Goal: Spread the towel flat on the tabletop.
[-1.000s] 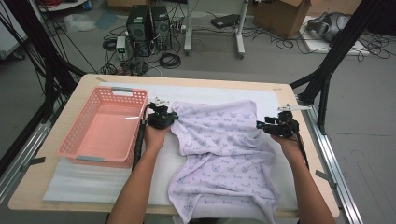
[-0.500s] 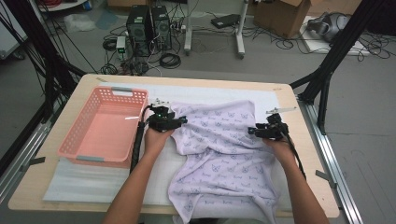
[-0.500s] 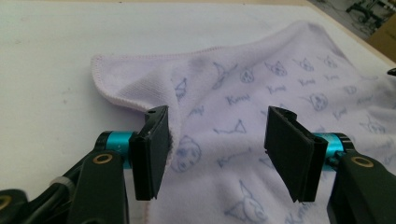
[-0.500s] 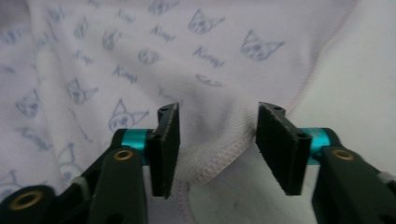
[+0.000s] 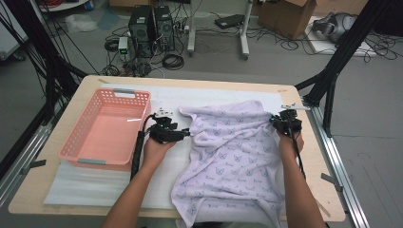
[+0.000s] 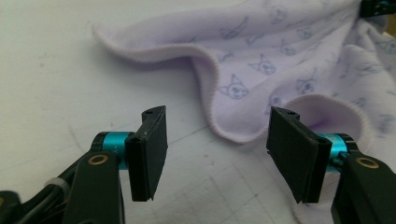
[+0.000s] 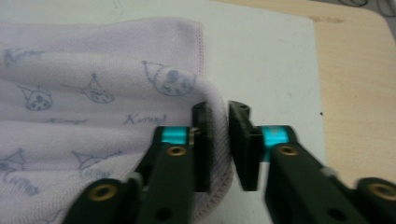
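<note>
A lilac cloth printed with small cat faces lies spread on the table, its near end hanging over the front edge. My left gripper lies at the cloth's left edge. Its jaws have just been opening and now stand wide apart, with a curled hem of the cloth just ahead and nothing pressed between them. My right gripper is at the cloth's far right corner. Its jaws have just been closing and pinch a fold of the cloth's hem.
A pink plastic basket stands empty at the left of the table. A white mat covers most of the wooden tabletop. Black frame legs, computers and cables stand on the floor beyond the table.
The left jaws went from shut on the cloth's left corner to wide open, and that corner now lies on the mat. The right gripper shifted along the far right edge and closed on the hem.
</note>
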Demonstrator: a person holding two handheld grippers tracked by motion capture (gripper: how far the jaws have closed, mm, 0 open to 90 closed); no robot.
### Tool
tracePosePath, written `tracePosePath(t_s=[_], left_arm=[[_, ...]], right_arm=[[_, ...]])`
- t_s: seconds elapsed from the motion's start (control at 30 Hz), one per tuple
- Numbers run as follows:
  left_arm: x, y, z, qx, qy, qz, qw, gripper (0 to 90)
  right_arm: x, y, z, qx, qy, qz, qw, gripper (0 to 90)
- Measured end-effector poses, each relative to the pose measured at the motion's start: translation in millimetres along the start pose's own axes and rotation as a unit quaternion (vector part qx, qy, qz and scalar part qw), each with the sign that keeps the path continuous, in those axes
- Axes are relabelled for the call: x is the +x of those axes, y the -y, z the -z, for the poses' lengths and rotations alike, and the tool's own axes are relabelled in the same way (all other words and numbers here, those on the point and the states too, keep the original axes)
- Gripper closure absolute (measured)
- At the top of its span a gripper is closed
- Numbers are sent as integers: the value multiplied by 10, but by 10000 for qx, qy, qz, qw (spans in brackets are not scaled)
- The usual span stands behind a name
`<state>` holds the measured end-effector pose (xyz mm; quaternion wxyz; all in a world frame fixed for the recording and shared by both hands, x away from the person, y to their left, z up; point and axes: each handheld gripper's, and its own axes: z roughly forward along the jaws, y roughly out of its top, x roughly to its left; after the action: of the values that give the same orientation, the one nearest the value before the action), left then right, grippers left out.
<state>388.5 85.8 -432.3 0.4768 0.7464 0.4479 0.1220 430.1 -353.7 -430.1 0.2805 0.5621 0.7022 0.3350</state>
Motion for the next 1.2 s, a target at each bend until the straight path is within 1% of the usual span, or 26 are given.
tracePosePath(t_s=[0.03, 0.07, 0.17, 0.23, 0.27, 0.33, 0.37, 0.47, 0.53, 0.57, 0.6, 0.63, 0.67, 0.7, 0.73, 0.77, 0.8, 0.83, 0.87, 0.9, 0.93, 1.0, 1.03, 1.07, 1.13, 1.2], left_arm=[[-16, 5, -8, 27, 76, 9, 10000, 392], [-46, 18, -26, 72, 196, 30, 9998, 391], [-133, 40, -64, 8, 522, 124, 9986, 390], [-179, 39, -98, -28, 579, 100, 9983, 392], [-190, 33, -117, -29, 569, 89, 9983, 392], [-204, 17, -169, -10, 535, 140, 9985, 392], [-217, 8, -194, 19, 448, 93, 9990, 394], [-263, 14, -311, 305, 310, 18, 9991, 403], [-312, 50, -379, 488, 166, -185, 9985, 407], [-338, 56, -388, 480, 94, -372, 9981, 413], [-354, 55, -394, 495, 35, -452, 9977, 431], [-362, 53, -398, 491, 18, -414, 9979, 435], [-366, 51, -403, 502, 4, -436, 9978, 446], [-376, 54, -409, 501, -38, -518, 9974, 476], [-393, 59, -417, 486, -141, -677, 9964, 538], [-405, 60, -425, 483, -239, -853, 9949, 627], [-397, 52, -430, 476, -201, -927, 9943, 706], [-387, 45, -441, 430, -258, -975, 9940, 853], [-363, 34, -451, 380, -367, -944, 9941, 862], [-307, 11, -458, 404, -375, -766, 9955, 868], [-247, -11, -458, 335, -471, -577, 9967, 870], [-117, -57, -434, 101, -730, -359, 9966, 875], [-51, -78, -417, -18, -851, -225, 9961, 876], [12, -105, -400, -42, -951, -137, 9954, 876], [112, -135, -356, -272, -1161, -30, 9929, 877], [191, -135, -321, -456, -1306, 185, 9902, 877]], right_arm=[[-5, 5, 12, -15, -53, 12, 10000, 683], [-6, 8, 28, -55, -112, 16, 9999, 671], [-13, 3, 127, -219, -345, -47, 9992, 623], [-14, -2, 207, -309, -520, -50, 9982, 609], [-7, -8, 242, -313, -621, -64, 9976, 605], [27, -22, 308, -294, -774, 12, 9966, 605], [50, -31, 340, -308, -833, 84, 9960, 605], [127, -60, 434, -396, -1013, 260, 9937, 605], [175, -73, 481, -428, -1092, 361, 9924, 602], [196, -77, 499, -436, -1121, 435, 9918, 601], [216, -78, 519, -429, -1140, 494, 9913, 599], [234, -77, 539, -408, -1169, 551, 9908, 590], [246, -77, 562, -418, -1215, 571, 9901, 584], [254, -69, 589, -474, -1254, 577, 9893, 585], [263, -49, 612, -580, -1291, 578, 9883, 589], [269, -28, 623, -619, -1317, 590, 9876, 590], [274, -2, 623, -600, -1342, 590, 9874, 589], [278, 28, 615, -572, -1376, 586, 9871, 590], [277, 60, 602, -521, -1392, 579, 9872, 589], [275, 90, 590, -466, -1420, 560, 9872, 587], [267, 117, 581, -421, -1432, 548, 9873, 581], [233, 163, 577, -399, -1438, 494, 9876, 577], [209, 181, 579, -396, -1441, 466, 9877, 576], [185, 196, 586, -393, -1422, 438, 9881, 576], [140, 225, 607, -397, -1425, 368, 9883, 576], [100, 255, 628, -350, -1410, 346, 9888, 576]])
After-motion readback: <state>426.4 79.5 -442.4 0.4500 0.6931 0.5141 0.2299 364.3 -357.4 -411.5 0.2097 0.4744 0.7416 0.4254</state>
